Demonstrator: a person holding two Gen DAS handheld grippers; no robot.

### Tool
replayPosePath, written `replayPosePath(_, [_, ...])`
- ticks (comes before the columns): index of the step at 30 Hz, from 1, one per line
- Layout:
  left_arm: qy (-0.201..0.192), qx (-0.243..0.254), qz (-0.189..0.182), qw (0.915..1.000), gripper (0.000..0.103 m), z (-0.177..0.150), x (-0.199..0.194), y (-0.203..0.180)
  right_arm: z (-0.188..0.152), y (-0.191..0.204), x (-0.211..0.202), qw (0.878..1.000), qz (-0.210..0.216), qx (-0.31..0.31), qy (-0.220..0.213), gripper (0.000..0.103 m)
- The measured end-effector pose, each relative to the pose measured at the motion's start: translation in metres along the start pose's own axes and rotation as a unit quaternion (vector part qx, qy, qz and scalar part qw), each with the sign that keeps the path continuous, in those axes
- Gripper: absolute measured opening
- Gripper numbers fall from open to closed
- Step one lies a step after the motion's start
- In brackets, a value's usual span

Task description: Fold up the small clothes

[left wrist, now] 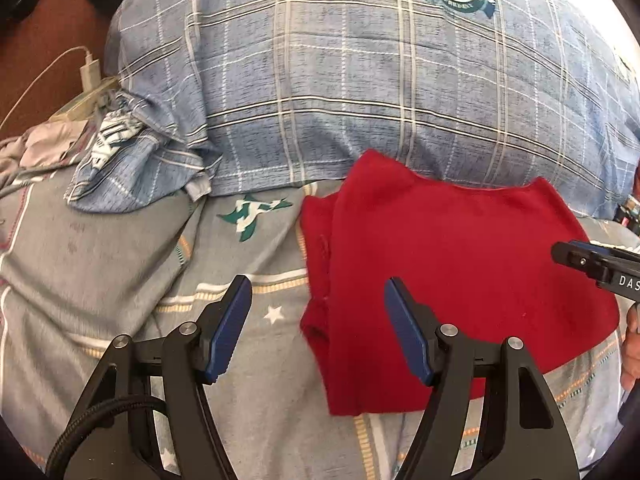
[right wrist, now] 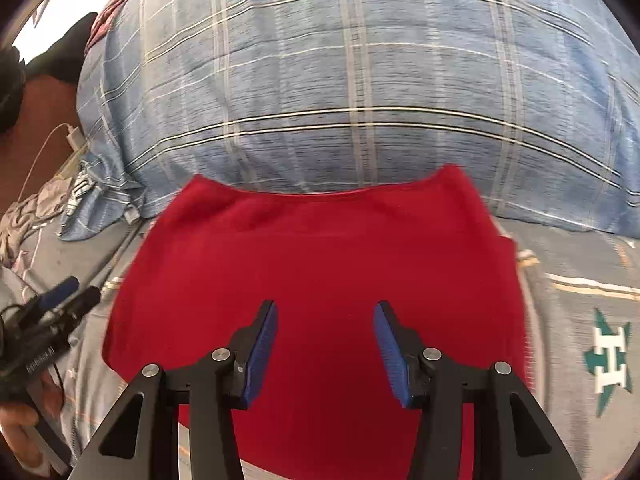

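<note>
- Red garment [right wrist: 312, 264] lies folded on the bed [left wrist: 100, 264], its far edge touching a plaid pillow [left wrist: 320, 80].
- Left gripper [left wrist: 318, 328] gapes wide, empty.
- Right gripper [right wrist: 325, 350] likewise, above the cloth.

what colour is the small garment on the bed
Solid red garment, seen best in the right wrist view.

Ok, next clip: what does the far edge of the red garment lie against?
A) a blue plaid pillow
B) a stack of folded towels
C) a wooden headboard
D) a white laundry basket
A: in both wrist views the far edge of the red garment rests against the lower edge of the blue plaid pillow, with the grey bedsheet under it.
</note>
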State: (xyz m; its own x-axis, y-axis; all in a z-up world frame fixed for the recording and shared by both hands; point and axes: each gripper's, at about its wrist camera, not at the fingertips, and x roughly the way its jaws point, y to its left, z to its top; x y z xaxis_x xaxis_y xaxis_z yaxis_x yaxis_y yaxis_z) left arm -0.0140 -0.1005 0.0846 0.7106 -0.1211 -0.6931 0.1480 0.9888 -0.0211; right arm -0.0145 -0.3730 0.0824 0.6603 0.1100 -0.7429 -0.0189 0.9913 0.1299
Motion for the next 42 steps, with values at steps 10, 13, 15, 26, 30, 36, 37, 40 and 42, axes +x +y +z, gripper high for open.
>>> replayPosePath(10, [0.017,-0.040,0.007,0.9990,0.069,-0.010,0.026,0.020,0.021,0.068,0.033,0.998,0.037,-0.056,0.000,0.048])
replayPosePath(13, [0.018,-0.038,0.013,0.9990,0.069,-0.009,0.031,0.023,0.030,0.087,0.049,0.997,0.036,-0.075,-0.001,0.048])
replayPosePath(15, [0.017,-0.037,0.016,0.9991,0.069,-0.008,0.032,0.025,0.038,0.100,0.062,0.996,0.035,-0.083,-0.003,0.048])
replayPosePath(26, [0.019,-0.016,0.013,0.9996,0.069,-0.004,0.039,0.023,0.079,0.149,0.133,0.994,0.001,-0.109,0.011,0.046])
replayPosePath(30, [0.020,-0.014,0.012,0.9996,0.069,-0.002,0.039,0.023,0.089,0.156,0.156,0.994,-0.013,-0.104,0.024,0.046])
replayPosePath(36, [0.021,-0.016,0.015,0.9995,0.069,-0.002,0.040,0.025,0.087,0.159,0.186,0.993,-0.030,-0.106,0.051,0.046])
replayPosePath(37, [0.022,-0.016,0.015,0.9995,0.069,-0.002,0.040,0.025,0.087,0.160,0.187,0.993,-0.030,-0.106,0.050,0.046])
replayPosePath(40, [0.024,-0.014,0.014,0.9995,0.069,-0.002,0.042,0.025,0.087,0.158,0.187,0.993,-0.027,-0.100,0.048,0.047])
replayPosePath(42, [0.026,-0.016,0.012,0.9995,0.069,-0.002,0.042,0.027,0.087,0.153,0.177,0.994,-0.026,-0.095,0.044,0.047])
